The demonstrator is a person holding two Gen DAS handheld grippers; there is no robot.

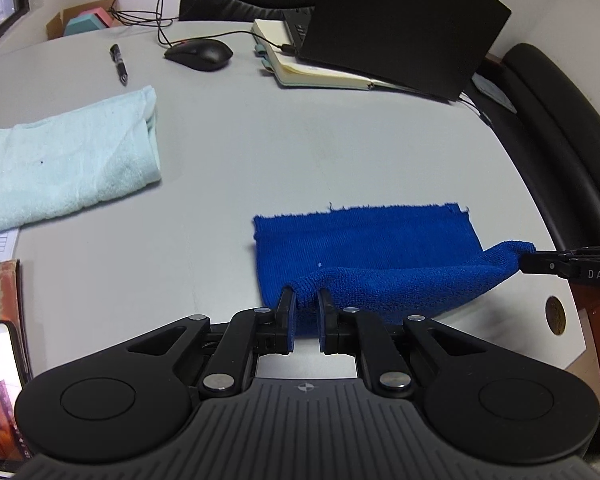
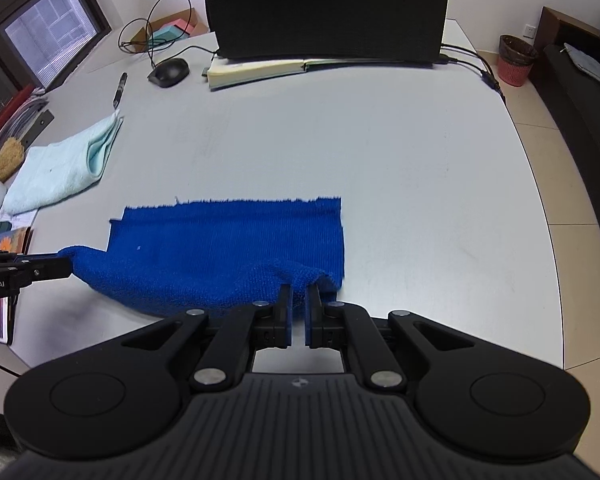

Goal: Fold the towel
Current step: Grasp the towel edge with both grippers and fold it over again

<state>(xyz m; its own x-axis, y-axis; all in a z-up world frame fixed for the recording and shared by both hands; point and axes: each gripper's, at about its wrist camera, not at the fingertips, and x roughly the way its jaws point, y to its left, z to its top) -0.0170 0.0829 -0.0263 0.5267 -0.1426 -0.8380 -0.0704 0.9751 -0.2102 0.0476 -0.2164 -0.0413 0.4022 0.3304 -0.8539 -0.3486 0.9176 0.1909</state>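
The left claw and right claw each pinch a near corner of the blue towel (far edge flat on the table), with bare room beyond.

Two black grippers, left gripper and right gripper. Round silver screws, blue pads inside the fingers, grey ridged base, white letters on the sides.
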